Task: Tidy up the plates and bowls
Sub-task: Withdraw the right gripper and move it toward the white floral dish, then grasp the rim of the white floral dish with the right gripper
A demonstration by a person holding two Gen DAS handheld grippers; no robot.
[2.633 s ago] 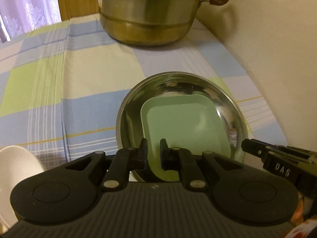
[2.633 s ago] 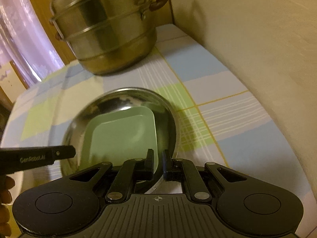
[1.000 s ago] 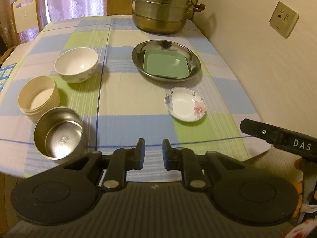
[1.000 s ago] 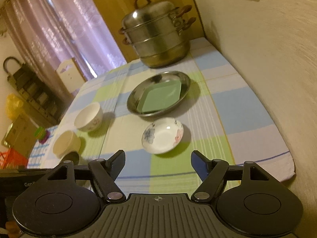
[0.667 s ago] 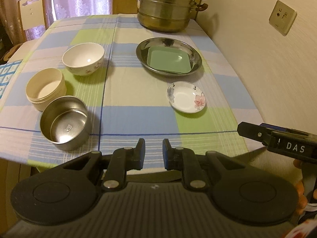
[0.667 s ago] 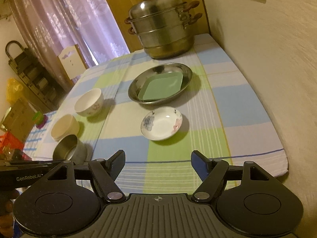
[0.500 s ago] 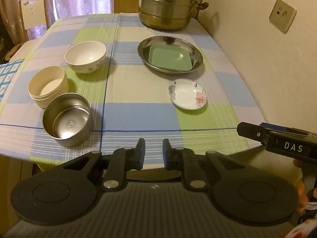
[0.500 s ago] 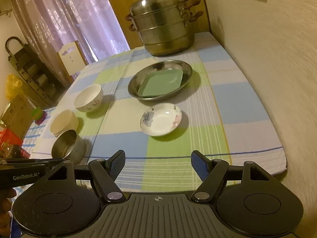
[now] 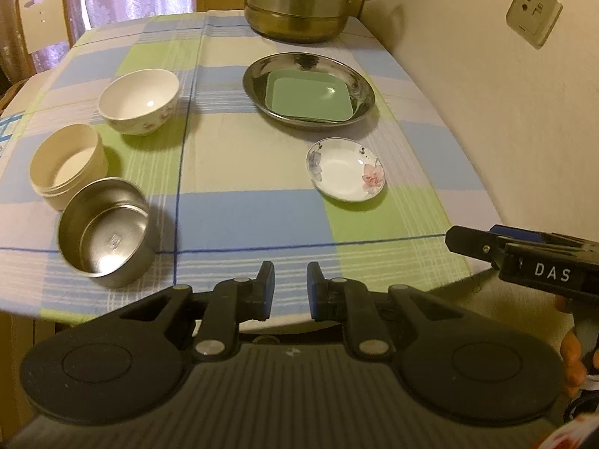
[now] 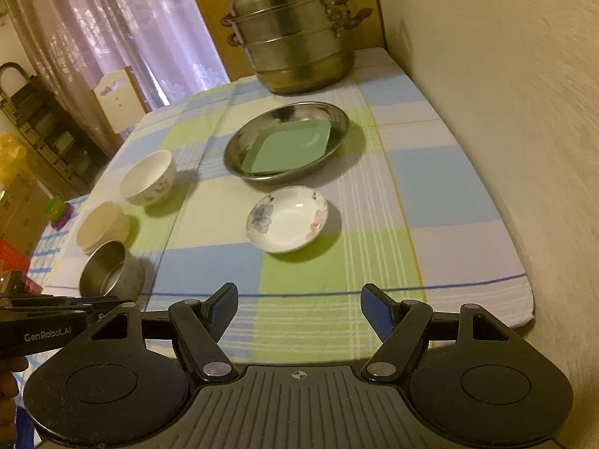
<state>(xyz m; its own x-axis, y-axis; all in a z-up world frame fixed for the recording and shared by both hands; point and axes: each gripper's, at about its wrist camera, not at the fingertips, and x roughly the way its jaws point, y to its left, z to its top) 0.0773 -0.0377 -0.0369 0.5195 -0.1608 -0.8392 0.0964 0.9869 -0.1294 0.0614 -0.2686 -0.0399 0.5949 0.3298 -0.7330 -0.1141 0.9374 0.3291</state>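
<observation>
A green square plate [image 9: 309,93] lies inside a round steel plate [image 9: 254,86] at the far right of the table. Nearer, a small flowered white dish [image 9: 346,174] sits alone. On the left stand a white bowl [image 9: 138,101], a cream round container [image 9: 67,164] and a steel tin [image 9: 106,232]. My left gripper [image 9: 290,284] hovers over the table's near edge, nearly shut with a narrow gap and nothing between its fingers. My right gripper [image 10: 299,310] stands open and empty, short of the flowered dish [image 10: 288,219].
A tall steel steamer pot [image 10: 295,45] stands at the table's far end. The wall [image 9: 486,93] runs close along the right side, with a socket [image 9: 533,13]. A chair back [image 10: 119,97] and curtains are beyond the far left. A checked cloth covers the table.
Both grippers have drawn back from the steel plate to the table's near edge. The right gripper's jaws went from narrow to wide. Over the last second the views shifted only slightly.
</observation>
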